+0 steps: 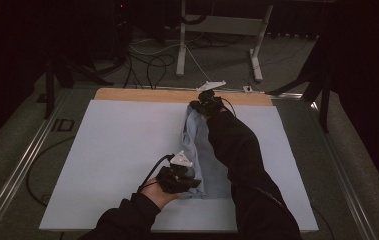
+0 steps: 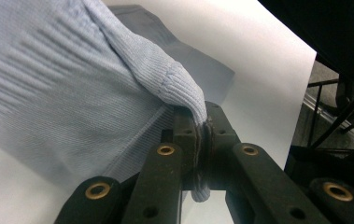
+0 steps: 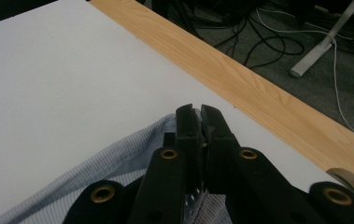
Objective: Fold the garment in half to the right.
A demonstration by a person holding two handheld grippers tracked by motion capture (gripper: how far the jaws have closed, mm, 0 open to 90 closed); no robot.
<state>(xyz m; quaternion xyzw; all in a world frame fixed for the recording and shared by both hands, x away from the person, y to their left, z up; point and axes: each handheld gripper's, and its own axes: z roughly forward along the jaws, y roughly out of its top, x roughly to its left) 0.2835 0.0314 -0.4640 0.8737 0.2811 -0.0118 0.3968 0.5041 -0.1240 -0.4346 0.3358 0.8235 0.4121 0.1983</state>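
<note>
A light blue knitted garment lies in a narrow folded strip on the white table sheet, running from near to far. My left gripper is shut on the garment's near end; in the left gripper view its jaws pinch a ribbed cuff or edge. At the far end my right gripper is shut on the garment's edge, with knit fabric caught between its jaws close to the wooden table strip. A dark sleeve covers part of the garment's right side.
A bare wooden edge runs along the table's far side. A roll of tape lies on it near the right gripper. Beyond the table are cables and the white legs of a stand on a grey floor.
</note>
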